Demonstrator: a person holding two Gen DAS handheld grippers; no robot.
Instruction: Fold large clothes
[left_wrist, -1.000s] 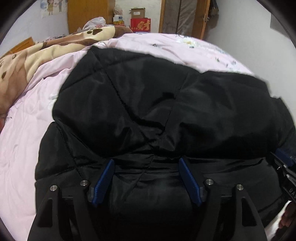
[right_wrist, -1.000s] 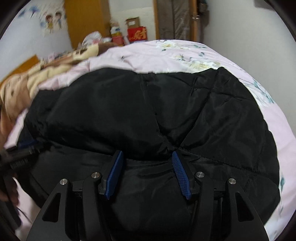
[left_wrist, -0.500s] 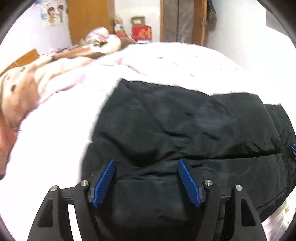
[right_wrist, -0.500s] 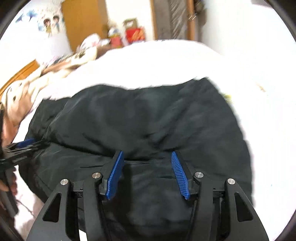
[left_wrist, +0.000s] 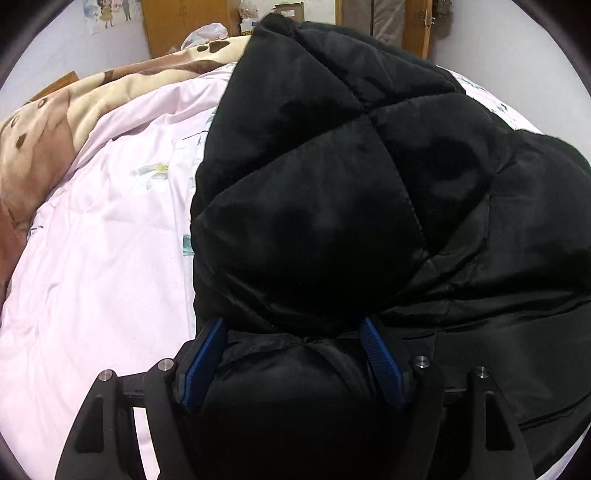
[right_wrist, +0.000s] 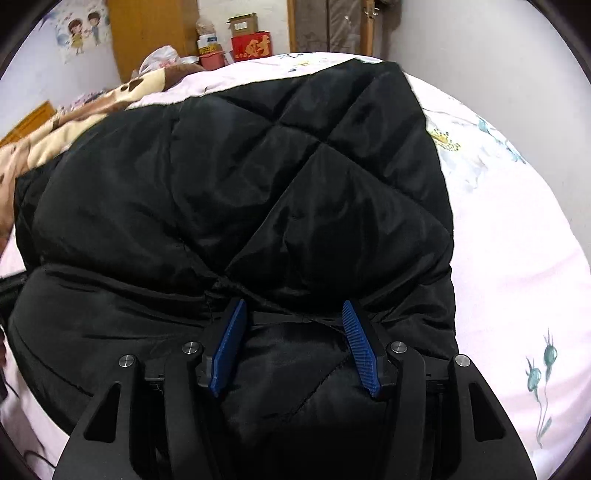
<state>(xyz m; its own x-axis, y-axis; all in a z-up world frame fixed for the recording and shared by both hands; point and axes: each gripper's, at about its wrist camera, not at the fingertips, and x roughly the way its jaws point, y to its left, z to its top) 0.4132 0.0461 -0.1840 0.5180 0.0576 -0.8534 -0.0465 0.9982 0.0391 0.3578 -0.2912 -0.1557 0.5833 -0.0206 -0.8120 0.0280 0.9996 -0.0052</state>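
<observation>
The black quilted coat (left_wrist: 369, 206) lies on the bed's pink floral sheet (left_wrist: 103, 266), its padded bulk heaped toward the far side and a thick fold bunched at the near edge. The left claw (left_wrist: 291, 334) is clamped on that fold, blue pads (left_wrist: 201, 363) pressing either side. The right claw (right_wrist: 291, 314) likewise grips a wad of the coat, pads (right_wrist: 360, 350) roughly half parted, with a brown patterned blanket (right_wrist: 92, 107) far left.

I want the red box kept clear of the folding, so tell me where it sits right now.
In the right wrist view the red box stands at the top centre, beyond the far edge of the pink bedspread, beside the wooden wardrobe, below a cardboard box.
</observation>
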